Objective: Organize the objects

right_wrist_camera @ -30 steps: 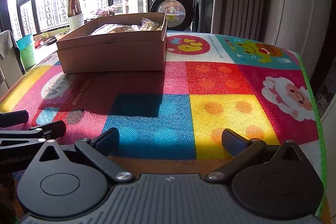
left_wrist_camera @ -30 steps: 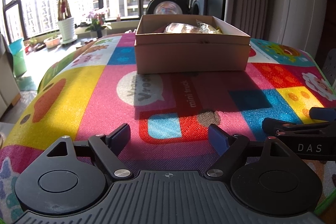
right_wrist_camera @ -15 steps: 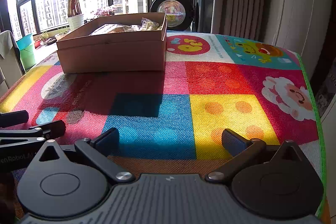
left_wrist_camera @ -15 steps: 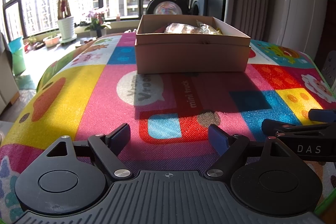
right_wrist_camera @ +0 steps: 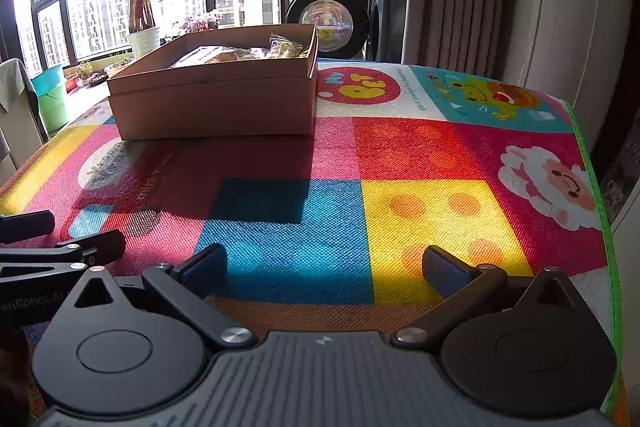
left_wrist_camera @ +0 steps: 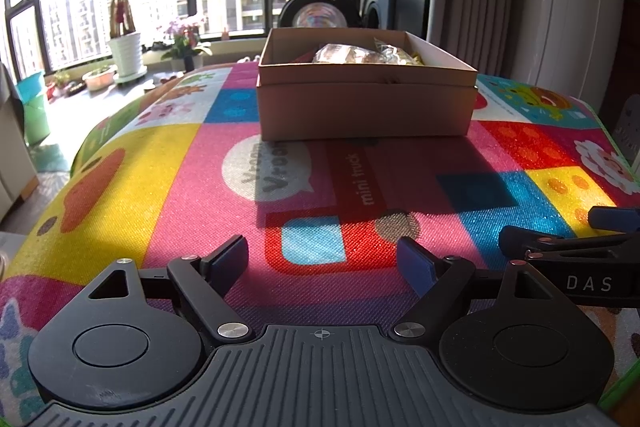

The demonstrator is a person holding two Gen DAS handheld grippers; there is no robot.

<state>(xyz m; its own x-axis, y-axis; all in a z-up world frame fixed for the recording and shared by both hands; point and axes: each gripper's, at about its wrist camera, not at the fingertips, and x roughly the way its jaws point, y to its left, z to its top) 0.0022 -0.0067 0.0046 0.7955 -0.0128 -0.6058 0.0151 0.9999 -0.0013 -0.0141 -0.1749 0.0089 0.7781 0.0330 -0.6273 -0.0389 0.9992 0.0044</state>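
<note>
A bright play mat covers the worktop. The cardboard box, holding wrapped packets, sits toward its far edge. Near the front edge, left tongs and right tongs rest apart, empty. Judged: sorting looks finished or not begun; the next move needs a reach to the box.
</note>
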